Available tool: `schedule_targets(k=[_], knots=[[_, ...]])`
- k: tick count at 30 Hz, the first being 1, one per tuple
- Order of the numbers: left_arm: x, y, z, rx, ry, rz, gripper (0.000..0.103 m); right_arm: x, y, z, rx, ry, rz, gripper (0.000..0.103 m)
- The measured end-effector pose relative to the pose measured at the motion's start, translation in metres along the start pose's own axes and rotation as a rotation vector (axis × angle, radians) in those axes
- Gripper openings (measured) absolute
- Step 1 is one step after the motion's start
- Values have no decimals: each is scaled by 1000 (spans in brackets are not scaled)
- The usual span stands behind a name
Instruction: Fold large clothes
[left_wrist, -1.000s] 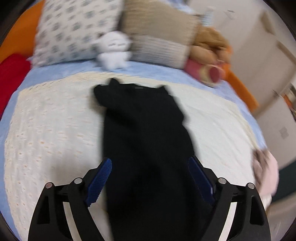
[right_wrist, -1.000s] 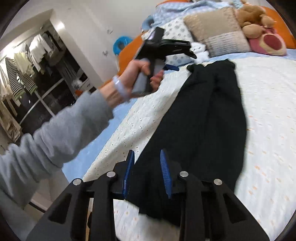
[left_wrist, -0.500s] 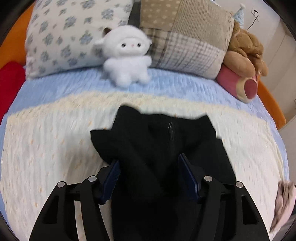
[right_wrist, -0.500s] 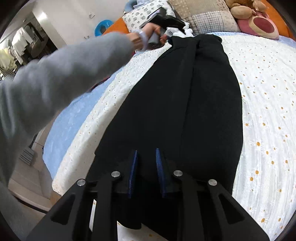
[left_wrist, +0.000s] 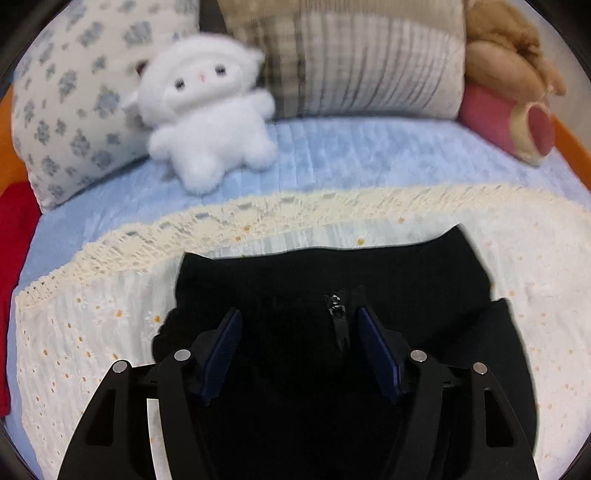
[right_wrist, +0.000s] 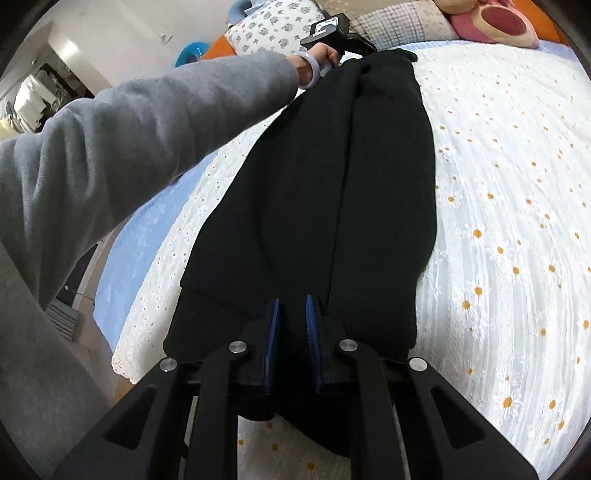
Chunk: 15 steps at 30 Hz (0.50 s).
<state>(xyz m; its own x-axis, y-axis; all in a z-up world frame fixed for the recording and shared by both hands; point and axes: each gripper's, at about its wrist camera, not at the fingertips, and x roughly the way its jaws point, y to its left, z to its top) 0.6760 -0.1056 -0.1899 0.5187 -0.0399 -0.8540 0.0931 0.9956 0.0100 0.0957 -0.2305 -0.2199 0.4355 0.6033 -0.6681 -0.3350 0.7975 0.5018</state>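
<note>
A long black garment (right_wrist: 332, 192) lies stretched lengthwise on the white daisy bedspread (right_wrist: 517, 221). In the left wrist view its top end (left_wrist: 332, 280) with a small zipper (left_wrist: 338, 321) lies between my fingers. My left gripper (left_wrist: 299, 321) is open, its blue pads spread over the garment's top end; it also shows far off in the right wrist view (right_wrist: 332, 31), held by a grey-sleeved arm. My right gripper (right_wrist: 291, 306) is shut on the garment's near end at the bed's foot.
A white plush lamb (left_wrist: 207, 122), a flowered pillow (left_wrist: 74, 92), a checked cushion (left_wrist: 369, 55), a brown teddy (left_wrist: 509, 55) and a pink plush (left_wrist: 517, 122) line the head of the bed. A red cloth (left_wrist: 14, 258) lies at the left. The bed's edge drops off at the left (right_wrist: 122, 354).
My left gripper moved up the garment toward the pillows and narrowed over its top end. My right gripper closed on the near end and the garment was pulled out straight.
</note>
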Motion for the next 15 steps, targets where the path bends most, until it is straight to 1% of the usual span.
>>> schedule_targets(k=[2,3,4,5,6,7,8,9,10,11,12,14,15], knots=[[-27,11,-1,-16,-40,-23,71,-2,2,-1,-21,-16,7,16],[-49,19,-2,-26,-56,-54,72,-5,1,-1,-16,-22,24,16],[-64,24,-5,-23,-70,-70,74,-9,0,0,-3,-29,41,16],[-86,29,-10,-13,-89,-86,80,-15,0,1,6,-38,57,17],[-115,34,-23,4,-121,-119,83,-22,-1,4,10,-50,72,20],[-143,38,-41,30,-143,-133,90,-34,1,9,1,-76,76,25],[-161,39,-54,50,-145,-140,90,-44,2,12,-8,-98,79,28],[-187,42,-80,73,-158,-189,90,-58,5,16,-25,-131,82,29],[-207,44,-103,90,-159,-226,91,-66,7,17,-37,-143,81,31],[-227,45,-130,103,-148,-249,91,-75,10,19,-55,-158,69,31],[-248,45,-167,106,-146,-298,91,-81,15,18,-75,-167,55,31],[-271,44,-224,111,-112,-368,91,-79,20,14,-92,-143,-1,31],[-282,42,-264,102,-91,-413,91,-75,21,10,-91,-120,-13,31]])
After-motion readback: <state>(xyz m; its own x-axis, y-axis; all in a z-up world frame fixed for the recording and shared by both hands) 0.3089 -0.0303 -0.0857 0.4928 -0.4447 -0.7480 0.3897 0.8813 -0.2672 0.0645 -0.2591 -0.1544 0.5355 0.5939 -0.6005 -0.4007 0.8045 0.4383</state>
